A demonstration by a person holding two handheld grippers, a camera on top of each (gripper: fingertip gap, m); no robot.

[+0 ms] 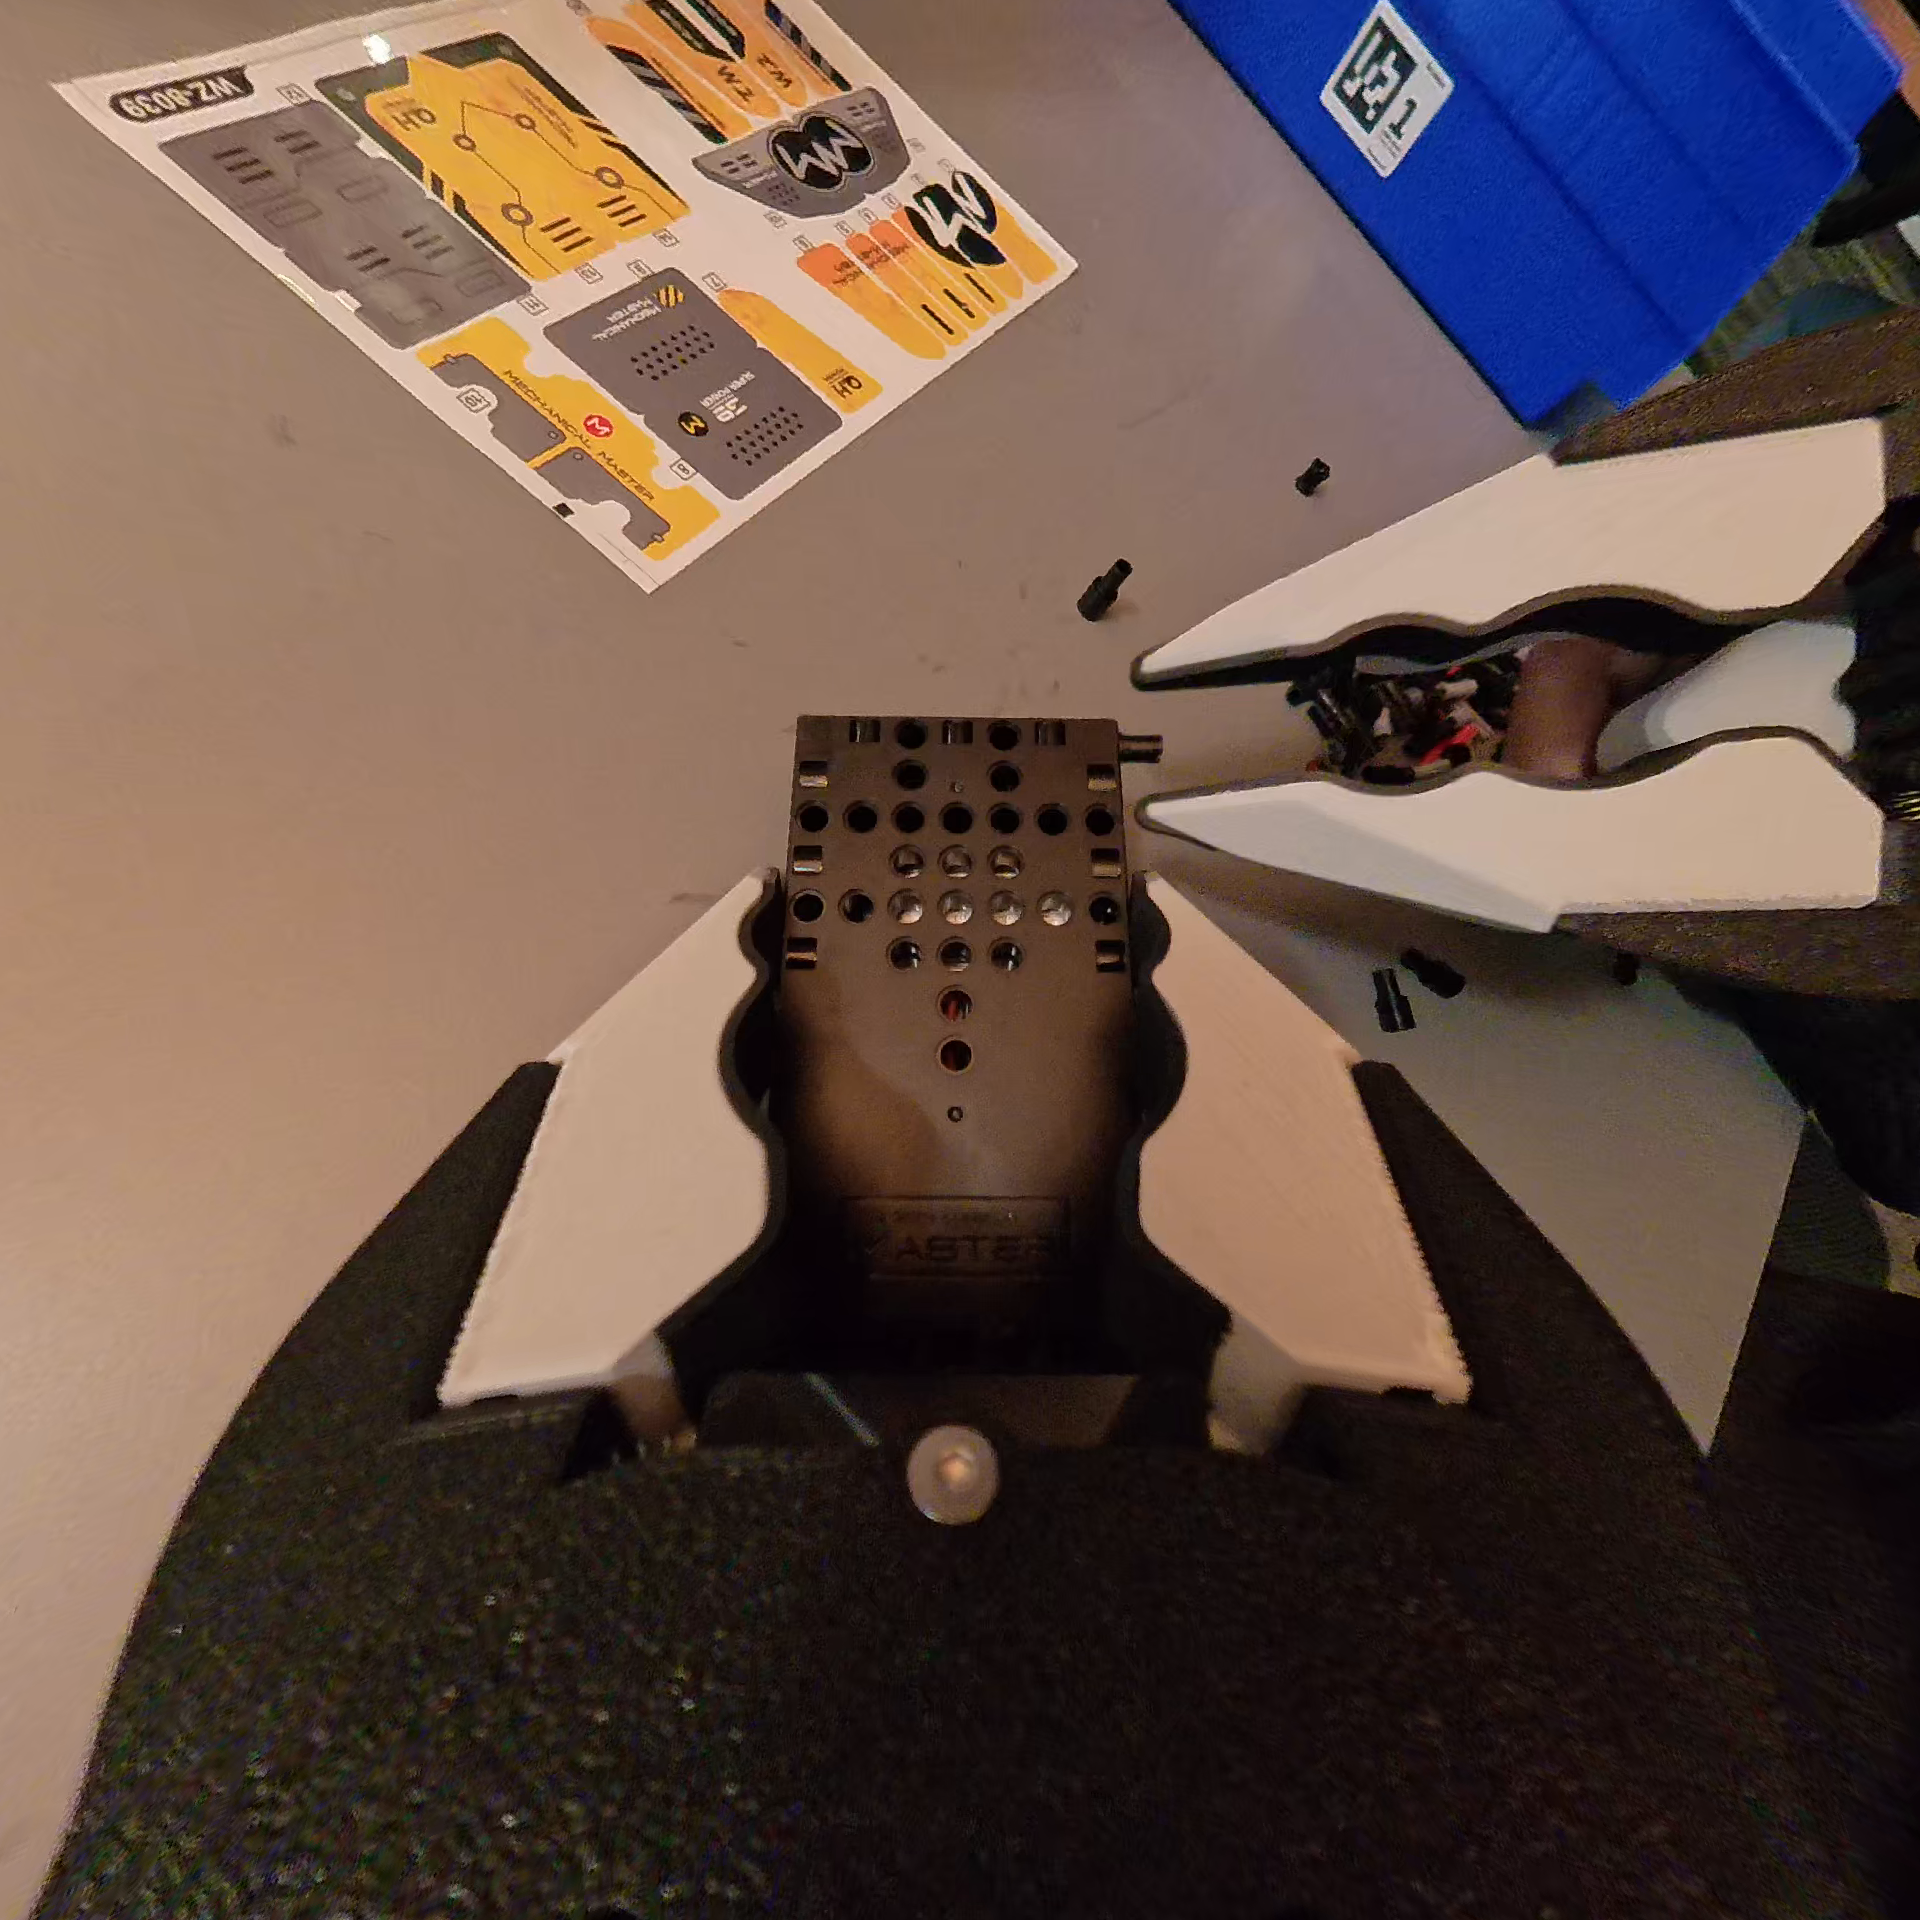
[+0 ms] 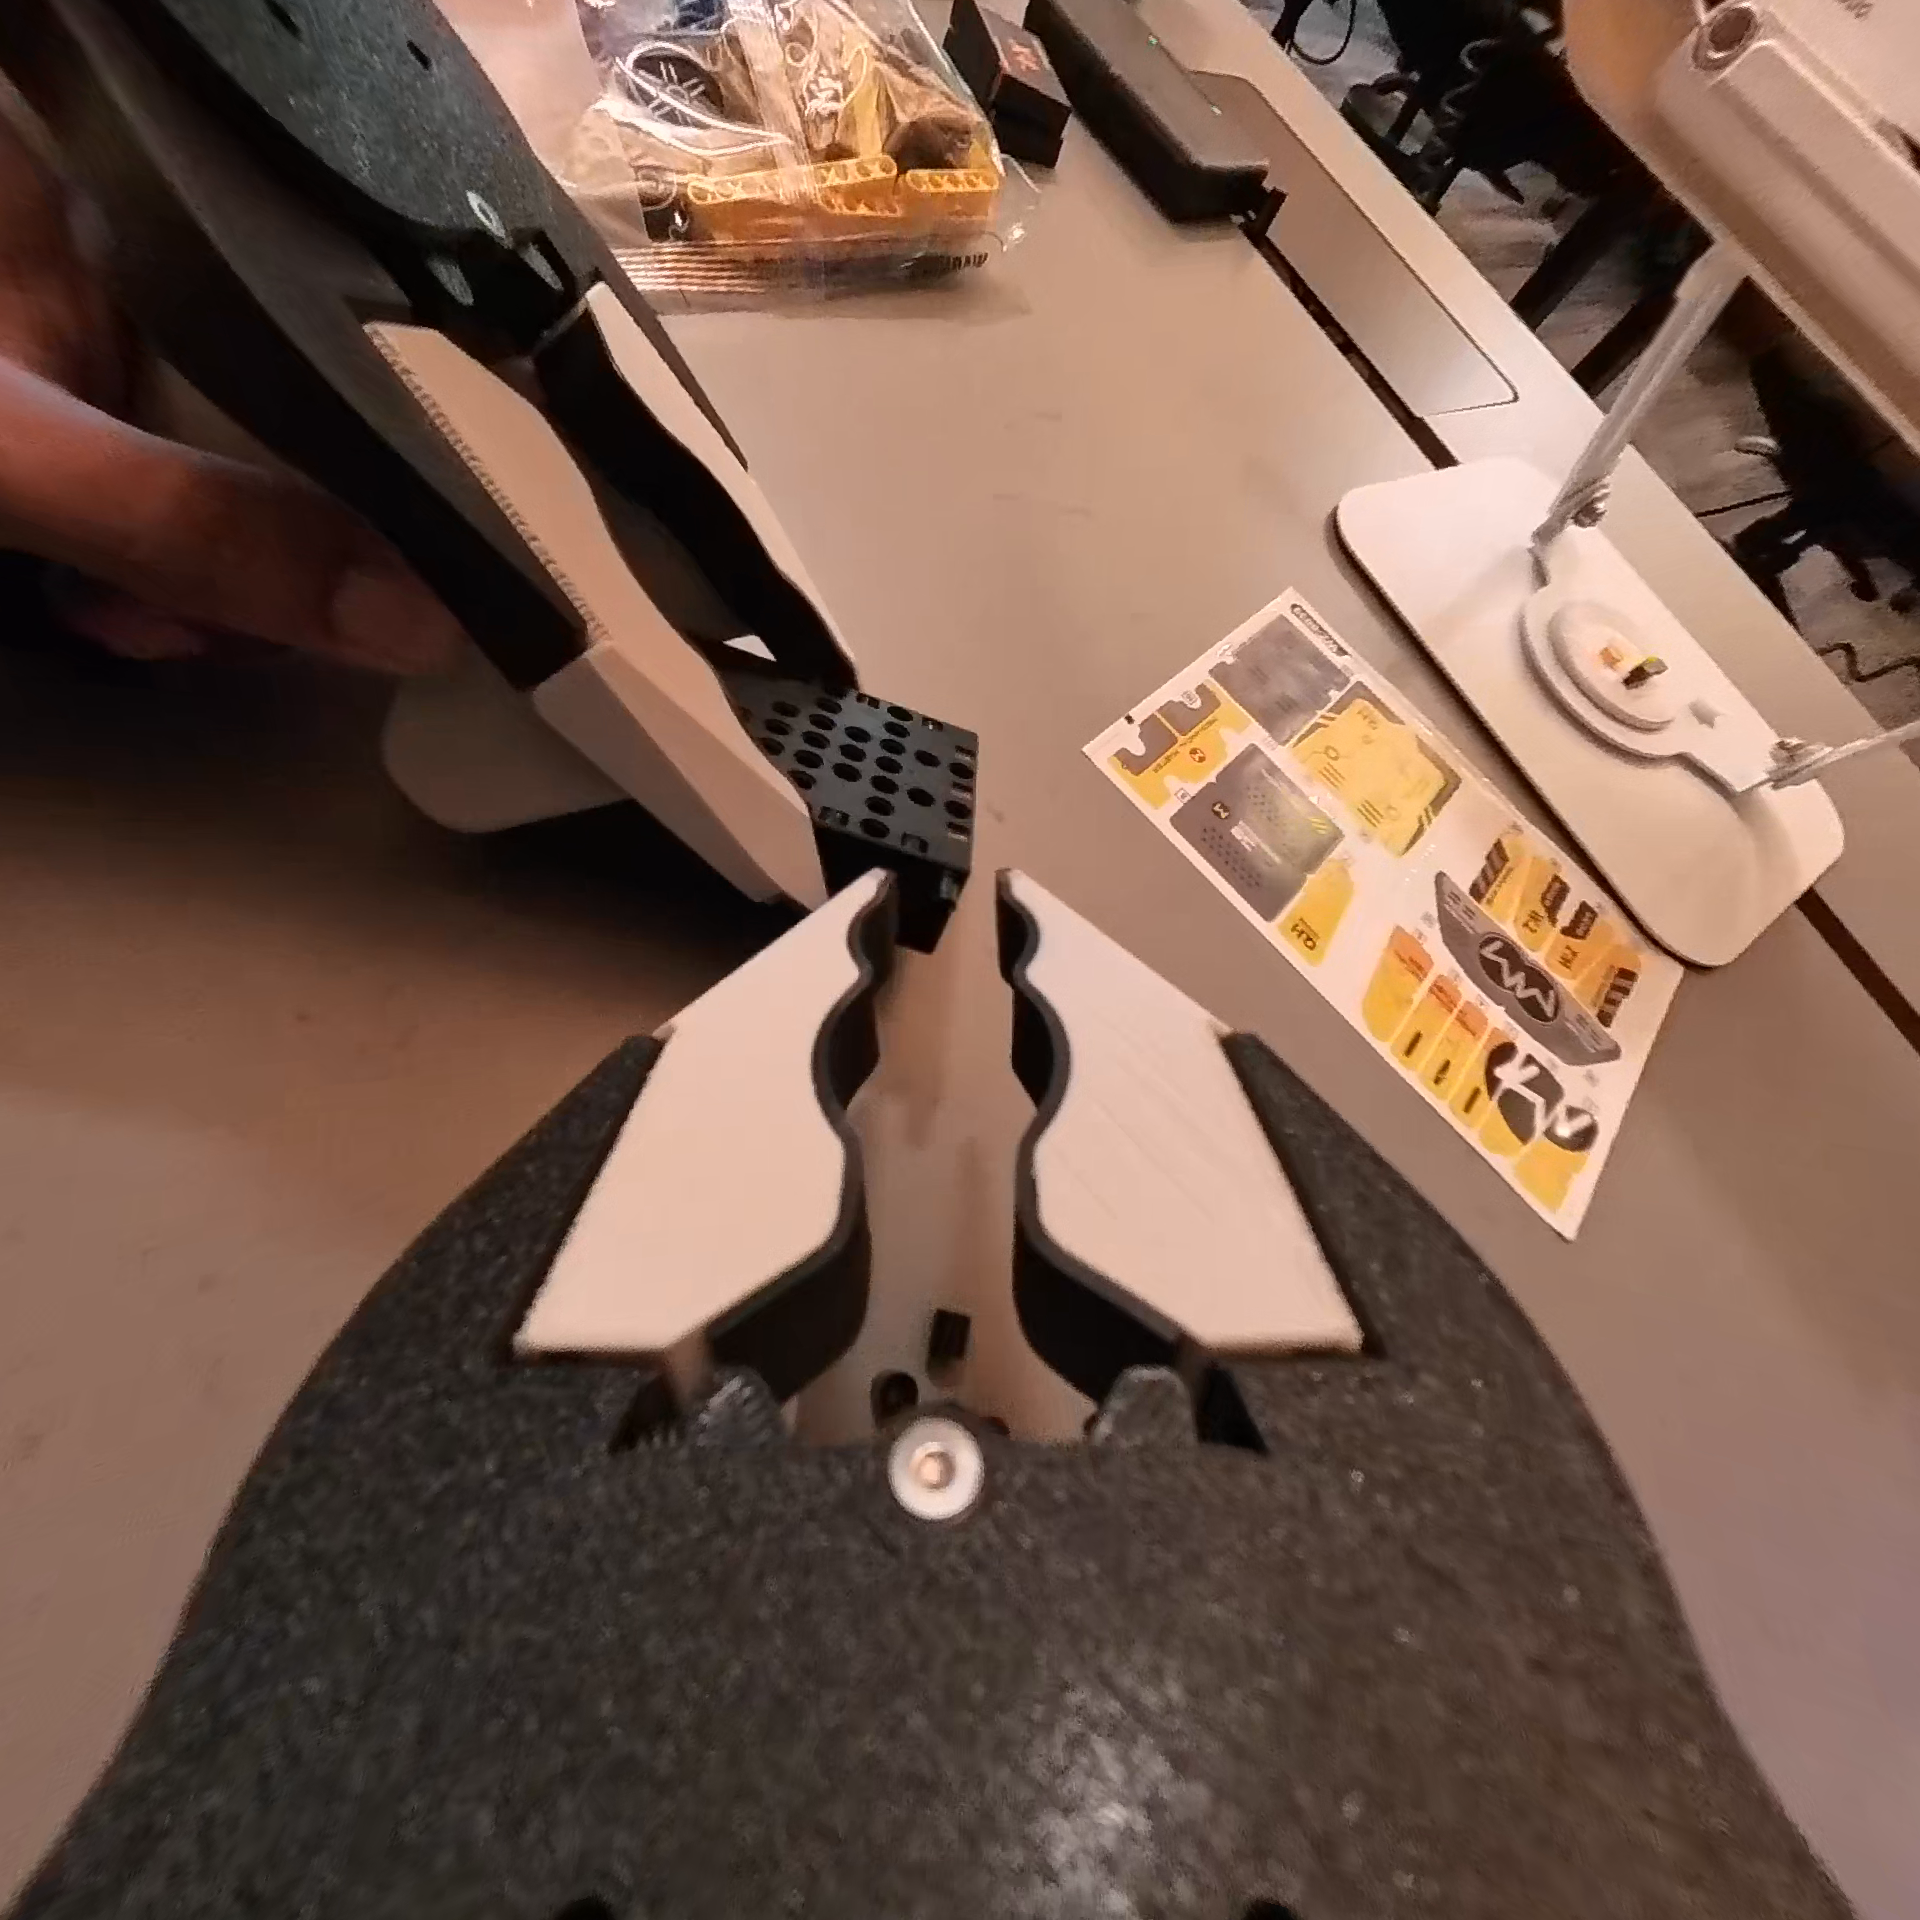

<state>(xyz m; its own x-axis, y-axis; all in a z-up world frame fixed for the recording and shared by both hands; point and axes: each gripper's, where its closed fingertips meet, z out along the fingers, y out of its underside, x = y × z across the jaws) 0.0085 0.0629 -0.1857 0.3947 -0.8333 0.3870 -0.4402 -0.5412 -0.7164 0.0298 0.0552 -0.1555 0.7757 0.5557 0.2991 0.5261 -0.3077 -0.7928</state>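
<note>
My left gripper [image 1: 956, 883] is shut on a black block with many round holes [image 1: 956, 935], its white fingers [image 1: 644, 1174] pressing both long sides. A short black pin [image 1: 1140, 744] sticks out of the block's far right side. My right gripper [image 1: 1140, 740] comes in from the right, open, its two tips either side of that pin without touching it. In the right wrist view my right gripper [image 2: 943, 883] is open around the block's near corner [image 2: 914, 831], and the left gripper [image 2: 821, 769] holds the block from the upper left.
A sticker sheet [image 1: 540, 281] lies on the grey table, also in the right wrist view [image 2: 1392, 914]. A blue bin [image 1: 1538, 187] stands far right. Loose black pins [image 1: 1103, 589] lie about. There is also a bag of yellow parts [image 2: 810, 156], a white lamp base [image 2: 1600, 707] and a hand [image 2: 208, 561].
</note>
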